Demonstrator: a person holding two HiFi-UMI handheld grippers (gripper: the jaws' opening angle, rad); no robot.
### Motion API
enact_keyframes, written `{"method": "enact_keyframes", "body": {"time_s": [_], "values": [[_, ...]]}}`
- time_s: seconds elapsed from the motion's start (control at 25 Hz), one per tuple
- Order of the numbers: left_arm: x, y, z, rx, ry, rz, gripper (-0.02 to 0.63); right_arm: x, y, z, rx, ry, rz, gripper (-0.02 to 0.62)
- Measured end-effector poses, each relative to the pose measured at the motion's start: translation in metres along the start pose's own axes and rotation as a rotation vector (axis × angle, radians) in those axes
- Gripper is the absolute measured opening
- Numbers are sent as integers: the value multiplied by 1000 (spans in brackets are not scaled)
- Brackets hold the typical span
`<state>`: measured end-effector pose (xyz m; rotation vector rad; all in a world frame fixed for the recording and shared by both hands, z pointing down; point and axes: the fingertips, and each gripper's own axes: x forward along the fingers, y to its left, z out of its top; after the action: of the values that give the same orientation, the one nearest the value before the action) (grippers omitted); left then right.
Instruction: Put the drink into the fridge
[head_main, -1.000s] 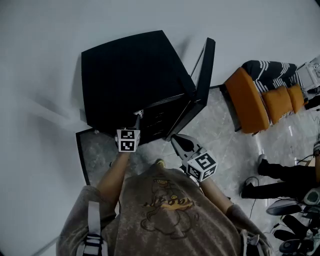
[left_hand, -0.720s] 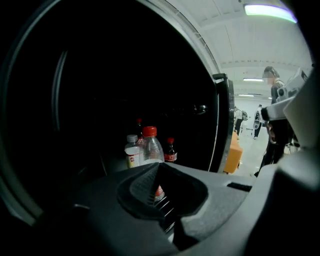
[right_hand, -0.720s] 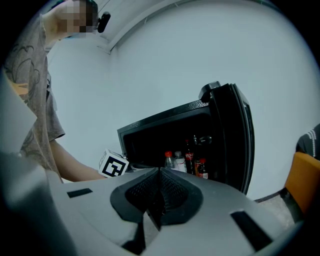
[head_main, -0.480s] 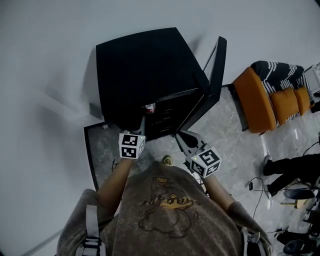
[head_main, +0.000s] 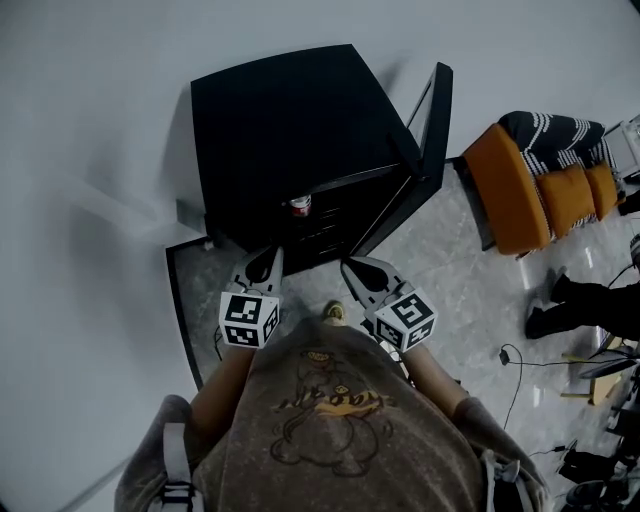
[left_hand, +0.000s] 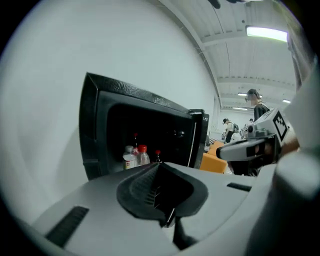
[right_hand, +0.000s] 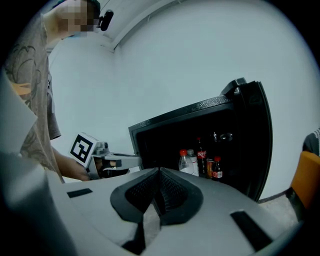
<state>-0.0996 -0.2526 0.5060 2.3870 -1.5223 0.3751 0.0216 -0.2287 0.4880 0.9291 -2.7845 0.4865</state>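
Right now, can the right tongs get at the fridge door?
Likely yes: the door stands open just ahead of the right tongs, which are shut and empty, and nothing shows between them.

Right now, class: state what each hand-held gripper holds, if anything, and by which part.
Nothing is held. The left hand-held gripper and the right hand-held gripper both have jaws shut together on nothing; the drinks stand inside the open fridge.
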Motion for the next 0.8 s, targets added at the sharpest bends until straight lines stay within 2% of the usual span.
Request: {"method": "enact_keyframes", "body": {"time_s": [0.28, 0.8], "values": [[-33, -15, 8, 16, -27, -24, 5, 6, 14, -4, -19, 11, 21, 20], [-35, -16, -5, -4, -10, -35, 5, 6, 23, -3, -13, 4, 43, 20]]}}
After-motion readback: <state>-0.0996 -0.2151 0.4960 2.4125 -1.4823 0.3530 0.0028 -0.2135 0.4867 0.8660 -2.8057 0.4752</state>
